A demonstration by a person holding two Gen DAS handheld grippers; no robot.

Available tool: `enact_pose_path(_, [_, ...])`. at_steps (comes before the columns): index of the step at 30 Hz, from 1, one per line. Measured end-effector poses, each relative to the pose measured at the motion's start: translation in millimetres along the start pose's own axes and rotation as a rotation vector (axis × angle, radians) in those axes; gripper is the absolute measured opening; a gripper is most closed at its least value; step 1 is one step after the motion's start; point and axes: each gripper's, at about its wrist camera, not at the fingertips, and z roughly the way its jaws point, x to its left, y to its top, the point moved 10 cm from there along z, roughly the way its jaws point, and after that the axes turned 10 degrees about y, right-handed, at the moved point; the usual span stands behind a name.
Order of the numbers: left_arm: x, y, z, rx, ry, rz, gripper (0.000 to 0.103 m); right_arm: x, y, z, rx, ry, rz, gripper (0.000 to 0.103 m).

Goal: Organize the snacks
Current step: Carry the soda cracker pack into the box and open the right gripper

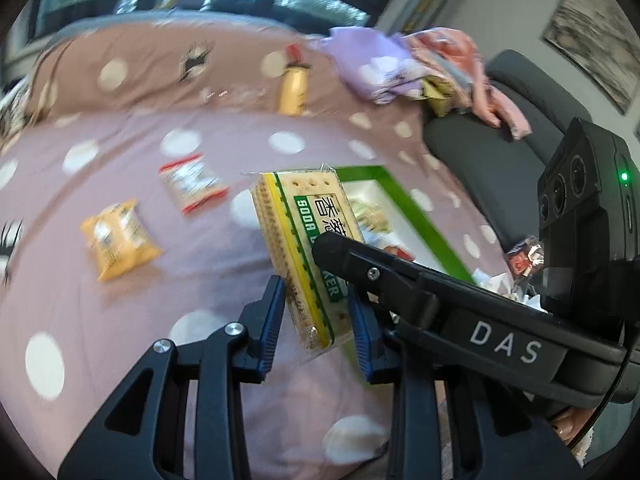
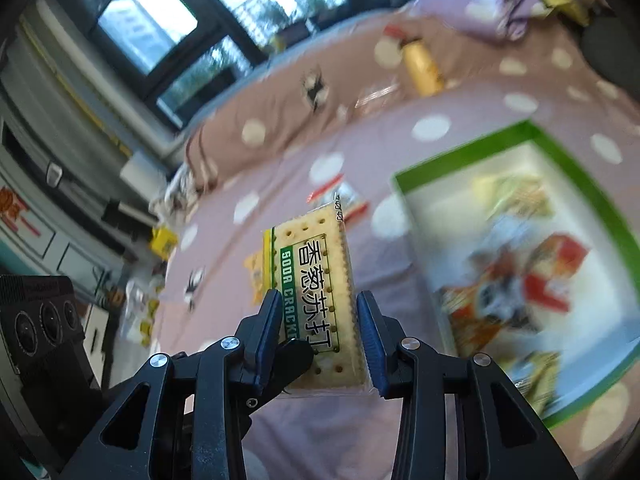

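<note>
From the left wrist: the left gripper (image 1: 316, 328) has its jaws drawn in tight on a soda cracker pack (image 1: 304, 248), blue pads pressing its long edges, and the pack is up off the bed (image 1: 120, 312). The right gripper (image 1: 332, 250) reaches in from the right, one black finger lying across the face of a pack; whether that is the same pack or a second one behind it I can't tell here. Just beyond, to the right, sits the green-rimmed box (image 1: 428, 228), already holding some wrappers. Loose on the polka-dot cover to the left are an orange packet (image 1: 118, 240) and, farther off, a red-and-white packet (image 1: 192, 182); a yellow bottle (image 1: 294, 88) lies at the far side. A crumpled wrapper (image 1: 524, 258) sits on the right, near the dark sofa (image 1: 480, 160).

Over to the right wrist: the right gripper (image 2: 318, 336) is closed partway onto a soda cracker pack (image 2: 316, 284), pads on both edges, pack tilted and in the air. A black fingertip of the other tool pokes in at its near left corner. The green-rimmed box (image 2: 560, 152) lies to the right, well stocked with red, orange and yellowish packets, all blurred. The red-and-white packet (image 2: 344, 200) shows beyond the crackers, an orange packet (image 2: 254, 268) peeks from behind them, and the yellow bottle (image 2: 424, 68) rests far off.

My read: roughly midway. Several snacks are boxed, the crackers are lifted but not yet in, and at least two packets plus the bottle wait on the bed
</note>
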Motion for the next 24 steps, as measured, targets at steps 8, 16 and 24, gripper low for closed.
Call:
enact_pose_path(8, [-60,18,40,0.023,-0.074,0.101,0.030,-58,22,-34,-0.101,-0.058,0.096,0.042])
enact_pose_path(16, [-92,4,90,0.143,-0.119,0.154,0.030,-124,13,-34,-0.090,-0.123,0.235,0.042])
enact_pose_path(24, [-96,-13,117,0.230,-0.134,0.150,0.030,-152,0,-23,-0.047,-0.159,0.301,0.042])
